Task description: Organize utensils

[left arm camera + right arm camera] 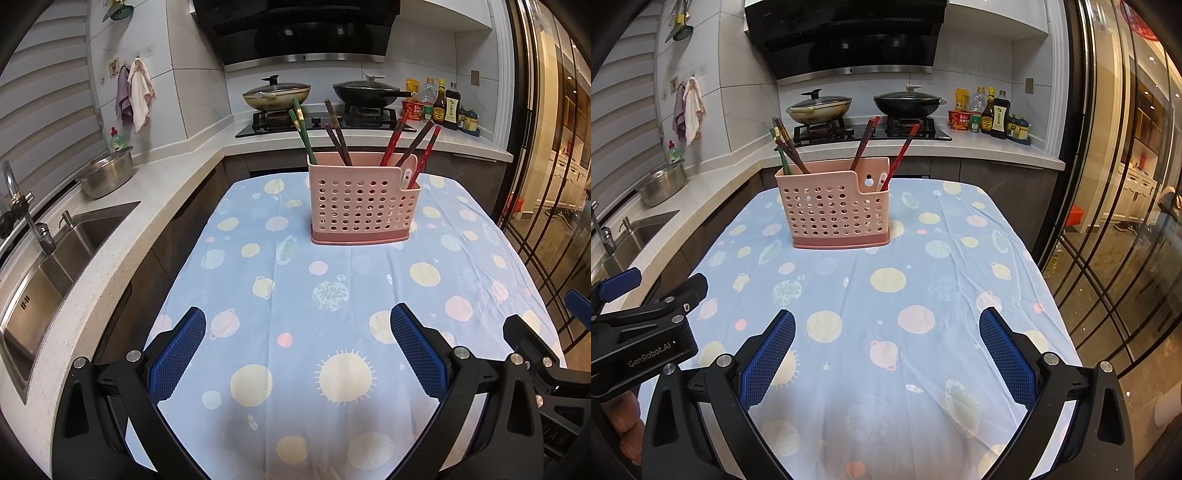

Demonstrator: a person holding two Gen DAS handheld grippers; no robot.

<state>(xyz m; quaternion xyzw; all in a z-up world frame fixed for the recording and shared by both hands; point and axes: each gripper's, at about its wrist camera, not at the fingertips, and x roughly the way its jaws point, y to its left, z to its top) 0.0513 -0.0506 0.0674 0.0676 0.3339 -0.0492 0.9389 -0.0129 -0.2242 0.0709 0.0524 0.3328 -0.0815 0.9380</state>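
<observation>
A pink perforated utensil holder (364,201) (834,212) stands upright on the far half of the table. Green chopsticks (303,134) (781,157), brown chopsticks (337,133) (790,146) and red chopsticks (428,151) (899,157) stick up out of it. My left gripper (297,323) hangs open over the near part of the table, nothing between its blue pads. My right gripper (886,325) is open too and holds nothing. In the right wrist view the left gripper's body (646,325) shows at the left edge.
A blue planet-print cloth (332,332) (886,288) covers the table. The counter on the left carries a sink (48,258) and a steel bowl (107,177). Behind are a stove with two lidded woks (277,94) (908,101) and sauce bottles (443,105). Glass doors (1115,221) run along the right.
</observation>
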